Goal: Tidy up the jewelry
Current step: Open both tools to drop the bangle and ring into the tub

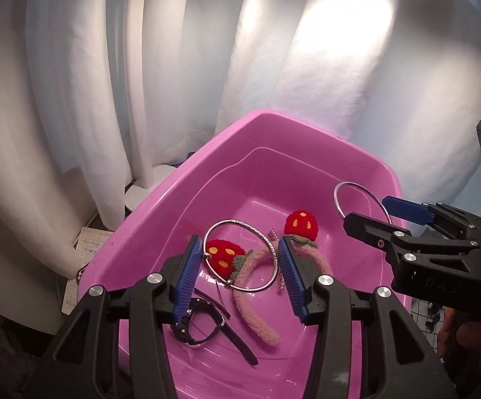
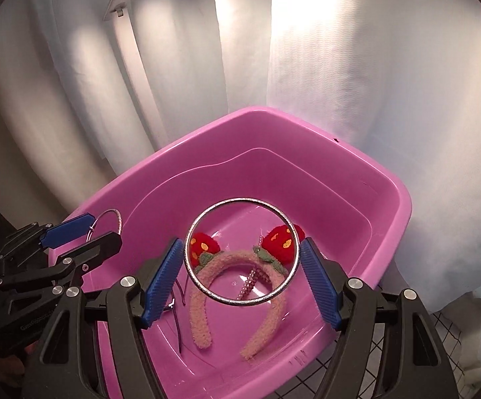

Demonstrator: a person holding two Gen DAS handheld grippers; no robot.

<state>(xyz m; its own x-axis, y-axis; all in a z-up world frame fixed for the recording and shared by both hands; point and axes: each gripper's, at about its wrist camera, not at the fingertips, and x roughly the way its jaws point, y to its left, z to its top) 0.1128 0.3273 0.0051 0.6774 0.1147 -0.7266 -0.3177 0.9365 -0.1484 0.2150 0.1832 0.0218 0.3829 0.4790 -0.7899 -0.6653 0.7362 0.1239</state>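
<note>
Right wrist: ribbed blue jaws clamp thin silver bangle [image 2: 242, 252]; fuzzy headband [image 2: 237, 296] below.

The desk [image 2: 446, 335] wears a white cover ruled with a dark grid, seen only in a small patch at the lower right beside the pink tub [image 2: 306, 123]. The tub stands directly on it and takes up most of the surface in sight. To the tub's left the round white base of a lamp [image 1: 139, 196] rests just beside its rim, and nearer, some gridded paper sheets [image 1: 89, 242] lie partly tucked under the tub's edge.
</note>
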